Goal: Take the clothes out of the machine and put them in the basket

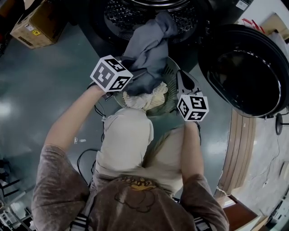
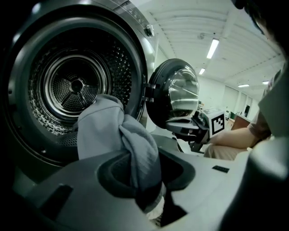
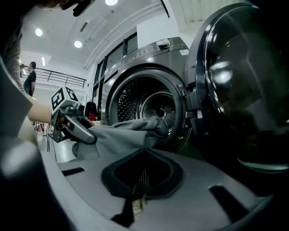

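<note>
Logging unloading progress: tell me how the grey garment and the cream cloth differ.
The grey garment stretches from the drum to the basket; the cream cloth lies bunched in the basket. The grey garment is pinched in the left gripper; the cream cloth lies loose. Both are crumpled fabric.

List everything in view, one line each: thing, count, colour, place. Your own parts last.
machine: 1, steel grey, ahead, drum open
door: 1, black, swung open on the right
garment: 1, grey, trailing from the drum over the basket
basket: 1, grey-green mesh, on the floor below the drum
cloth: 1, cream, inside the basket
box: 1, brown cardboard, floor at far left
cable: 1, black, floor by the left leg
bystander: 1, dark top, far background
left tool: 1, grey-black, shut on the garment
right tool: 1, grey-black, gripping the basket's right rim
arms: 2, bare, behind the tools
trousers: 1, beige, below the basket
</note>
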Demonstrator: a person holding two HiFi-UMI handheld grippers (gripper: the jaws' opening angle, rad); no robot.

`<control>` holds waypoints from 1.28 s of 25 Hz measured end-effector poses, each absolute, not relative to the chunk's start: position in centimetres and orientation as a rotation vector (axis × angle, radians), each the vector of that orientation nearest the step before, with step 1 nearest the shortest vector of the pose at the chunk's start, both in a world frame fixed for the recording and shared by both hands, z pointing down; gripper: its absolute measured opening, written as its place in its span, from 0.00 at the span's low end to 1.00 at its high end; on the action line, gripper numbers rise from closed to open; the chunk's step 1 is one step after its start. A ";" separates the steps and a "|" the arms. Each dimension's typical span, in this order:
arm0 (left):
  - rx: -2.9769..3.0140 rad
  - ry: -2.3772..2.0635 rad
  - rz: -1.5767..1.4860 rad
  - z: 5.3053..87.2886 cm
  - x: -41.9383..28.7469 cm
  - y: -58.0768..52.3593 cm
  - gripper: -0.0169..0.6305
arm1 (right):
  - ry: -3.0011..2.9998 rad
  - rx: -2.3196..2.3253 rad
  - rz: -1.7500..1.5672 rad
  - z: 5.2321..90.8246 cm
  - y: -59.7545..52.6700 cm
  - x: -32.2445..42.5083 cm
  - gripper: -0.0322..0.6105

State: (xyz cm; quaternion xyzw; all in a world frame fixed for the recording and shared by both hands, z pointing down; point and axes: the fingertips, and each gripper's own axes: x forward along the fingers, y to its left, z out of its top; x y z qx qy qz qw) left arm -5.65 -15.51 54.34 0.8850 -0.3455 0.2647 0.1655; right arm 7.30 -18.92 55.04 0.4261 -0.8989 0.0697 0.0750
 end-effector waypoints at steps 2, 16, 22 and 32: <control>2.506 -1.000 0.744 54.8 -5.9 -15.7 0.29 | -2.698 1.277 0.208 55.0 -18.9 7.3 0.05; 2.548 -1.252 0.678 52.5 -7.9 -25.5 0.62 | -2.669 1.292 0.208 55.3 -18.8 7.4 0.05; 2.513 -1.302 0.630 53.7 -8.7 -32.7 0.74 | -2.638 1.321 0.206 55.4 -19.0 8.0 0.05; 2.402 -1.231 0.789 58.7 -8.9 -37.2 0.77 | -2.610 1.341 0.222 56.3 -19.7 8.5 0.05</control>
